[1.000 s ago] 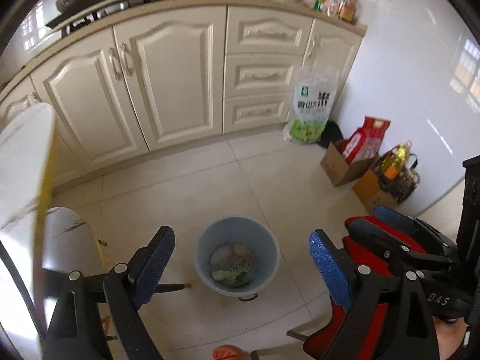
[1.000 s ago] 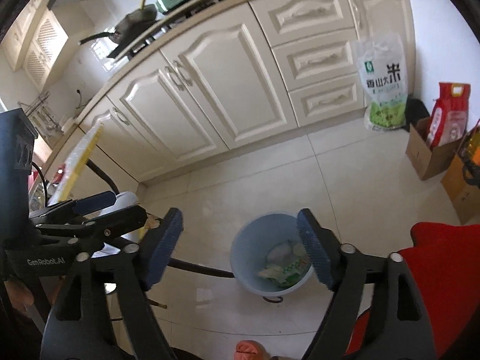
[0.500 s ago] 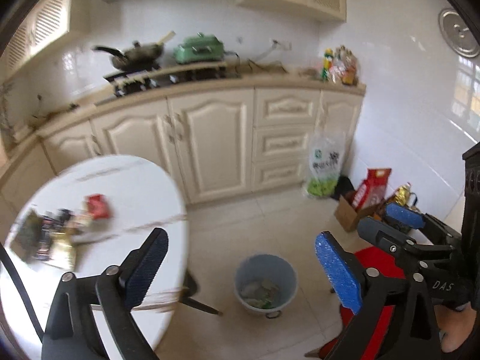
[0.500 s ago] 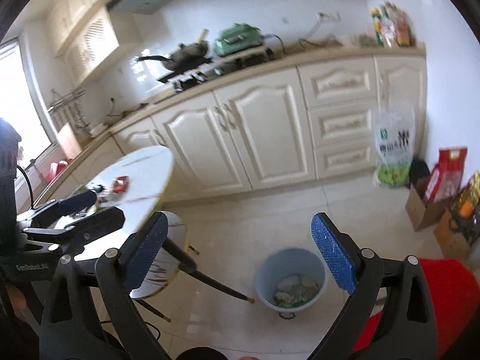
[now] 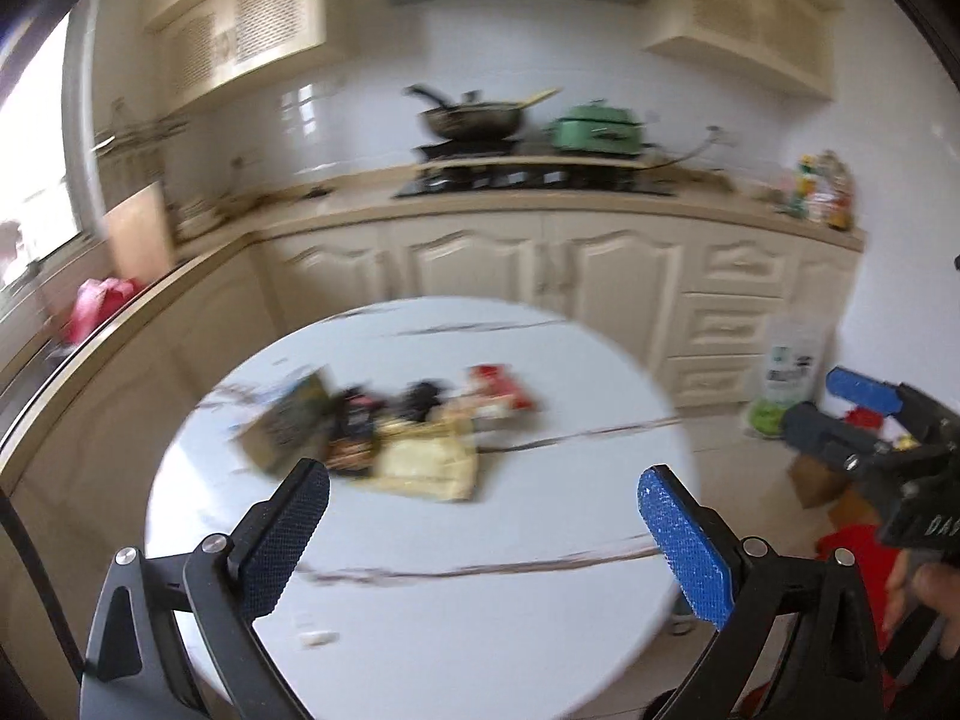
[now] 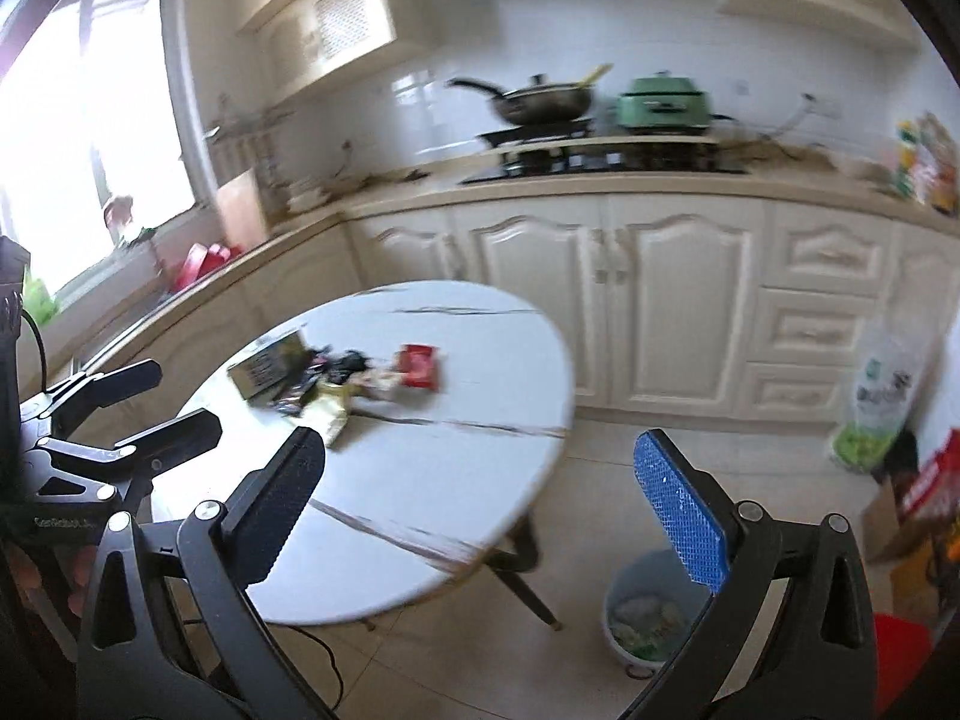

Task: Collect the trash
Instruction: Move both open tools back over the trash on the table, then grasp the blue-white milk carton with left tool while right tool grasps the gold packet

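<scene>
- My left gripper [image 5: 483,531] has matt black plastic arms with small bright metal screws; the blue finger pads [image 5: 687,546] look rough and knurled.
- My right gripper [image 6: 480,504] has the same matt black plastic and pebbled blue pads [image 6: 681,510].
- The round white table [image 6: 432,480] has a smooth, glossy, marble-like top with dark veins.
- The heap of crinkled wrappers [image 5: 390,432] on it looks like shiny foil and paper; blur hides more.
- The pale blue plastic bin [image 6: 624,585], near right, looks smooth and matt.
- The cream cabinet doors [image 6: 678,300] look like painted wood with a satin sheen.
- The beige floor tiles [image 6: 468,672] are glossy.
</scene>
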A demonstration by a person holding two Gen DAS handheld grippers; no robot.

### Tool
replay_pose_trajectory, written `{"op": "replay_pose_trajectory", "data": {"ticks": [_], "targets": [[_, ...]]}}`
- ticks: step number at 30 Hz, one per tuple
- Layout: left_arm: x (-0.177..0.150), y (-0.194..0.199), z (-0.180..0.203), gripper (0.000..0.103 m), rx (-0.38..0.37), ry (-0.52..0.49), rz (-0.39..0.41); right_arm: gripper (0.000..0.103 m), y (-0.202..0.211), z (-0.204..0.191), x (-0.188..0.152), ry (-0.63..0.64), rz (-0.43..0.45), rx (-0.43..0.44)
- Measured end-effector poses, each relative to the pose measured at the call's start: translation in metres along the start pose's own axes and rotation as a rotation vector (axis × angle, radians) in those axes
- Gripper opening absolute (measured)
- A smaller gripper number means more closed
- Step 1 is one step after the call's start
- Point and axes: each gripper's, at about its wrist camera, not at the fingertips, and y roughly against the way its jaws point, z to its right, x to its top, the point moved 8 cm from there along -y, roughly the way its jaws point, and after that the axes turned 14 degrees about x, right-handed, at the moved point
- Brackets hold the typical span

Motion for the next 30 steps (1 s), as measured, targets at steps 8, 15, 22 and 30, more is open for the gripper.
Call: {"op": "replay_pose_trajectory", "data": {"ticks": [8, 15, 22, 30], "targets": [[-0.035, -0.026, -0.095, 0.102, 0.157, 0.074, -0.119, 0.103, -0.136, -0.044, -0.009, -0.010, -0.195, 0.154], [-0.054, -0.046, -0.116, 0.102, 0.143, 0.085, -0.199, 0.098, -0.220, -0.048, -0.034, -0.070, -0.306, 0.189], [-0.047, -0.077, -0.146, 0.102, 0.121, 0.069, -0.224, 0.081, -0.259, -0.050, -0.039, -0.067, -0.349, 0.181], [-0.011, -0.161, -0.153, 0.102, 0.102, 0.058, -0.251, 0.020, -0.274, -0.050, -0.034, 0.010, -0.375, 0.160]]}}
